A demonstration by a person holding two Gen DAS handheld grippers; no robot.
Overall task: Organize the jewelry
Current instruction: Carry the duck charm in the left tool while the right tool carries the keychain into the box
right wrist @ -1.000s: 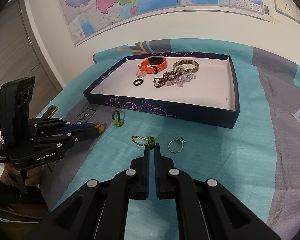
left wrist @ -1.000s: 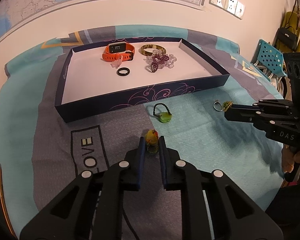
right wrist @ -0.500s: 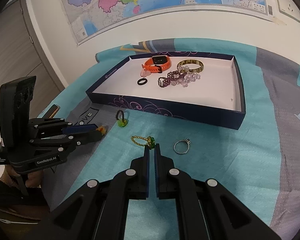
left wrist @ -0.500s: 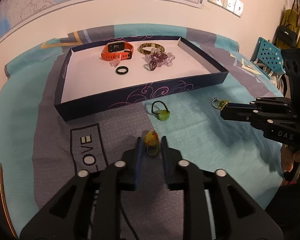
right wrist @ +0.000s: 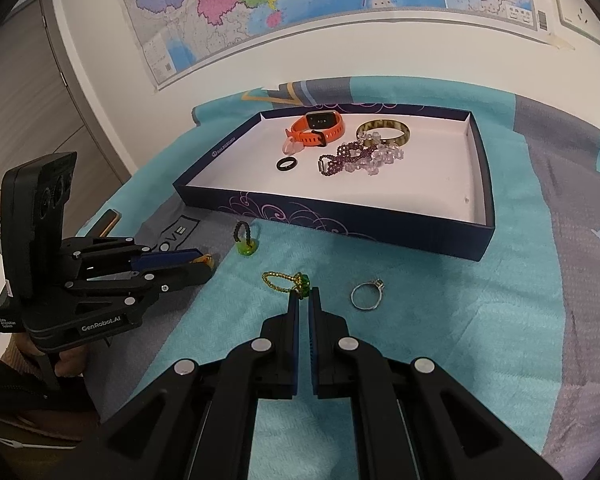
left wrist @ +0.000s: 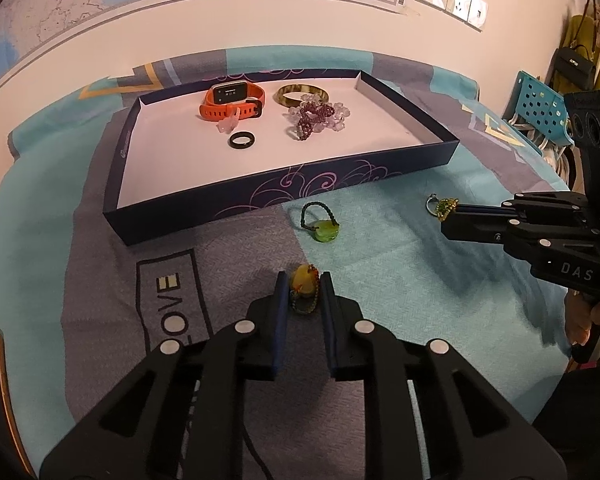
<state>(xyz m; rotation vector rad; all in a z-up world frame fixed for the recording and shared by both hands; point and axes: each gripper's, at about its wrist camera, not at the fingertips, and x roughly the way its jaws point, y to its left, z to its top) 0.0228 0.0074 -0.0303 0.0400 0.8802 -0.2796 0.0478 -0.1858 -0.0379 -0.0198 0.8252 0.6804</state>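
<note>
Two pads of our left gripper point(left wrist: 304, 280) have just closed around the yellow charm point(left wrist: 305, 279); the tray point(left wrist: 284, 196) lies far ahead.

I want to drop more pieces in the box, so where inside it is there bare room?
The tray floor is bare along its near wall and right side. The far middle is crowded: orange watch, bangle, bead bracelets, black ring.

light: warm, dim | edges: fisheye-bent (dark corners) | focus: sharp
</note>
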